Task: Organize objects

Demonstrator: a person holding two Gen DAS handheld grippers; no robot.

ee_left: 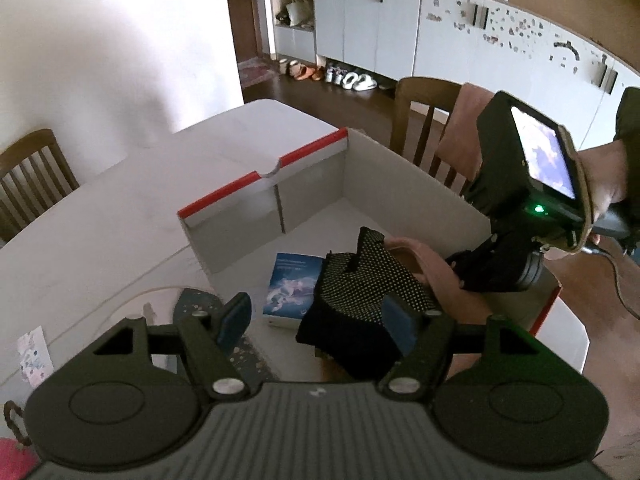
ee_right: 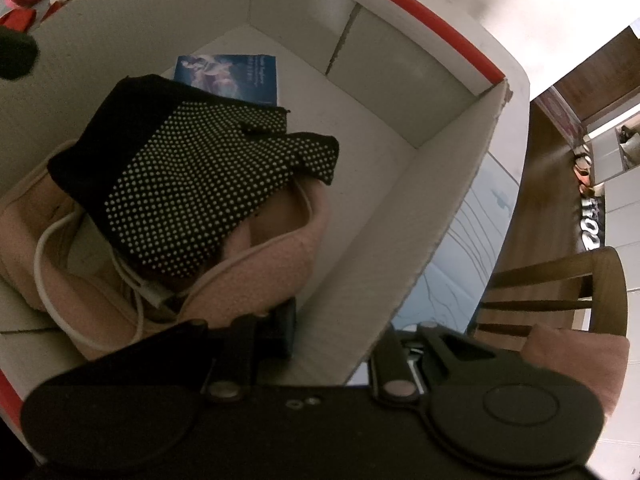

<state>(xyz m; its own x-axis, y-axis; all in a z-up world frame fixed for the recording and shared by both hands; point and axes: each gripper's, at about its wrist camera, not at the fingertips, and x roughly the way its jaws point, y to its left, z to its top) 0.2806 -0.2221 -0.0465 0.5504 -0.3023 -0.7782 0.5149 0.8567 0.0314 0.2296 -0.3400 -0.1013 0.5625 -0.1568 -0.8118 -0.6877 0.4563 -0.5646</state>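
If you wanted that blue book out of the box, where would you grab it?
By the free edge of the book, coming from above on the open, far side of the box. It lies flat on the floor, and the dotted glove covers its near edge.

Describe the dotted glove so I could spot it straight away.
Look into the white cardboard box with the red rim. On the pink fleece item lies the black glove. Only it carries rows of pale dots; the blue book beside it is glossy.

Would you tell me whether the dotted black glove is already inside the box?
Inside: the glove lies on the pink cloth within the box walls, beside a blue book.
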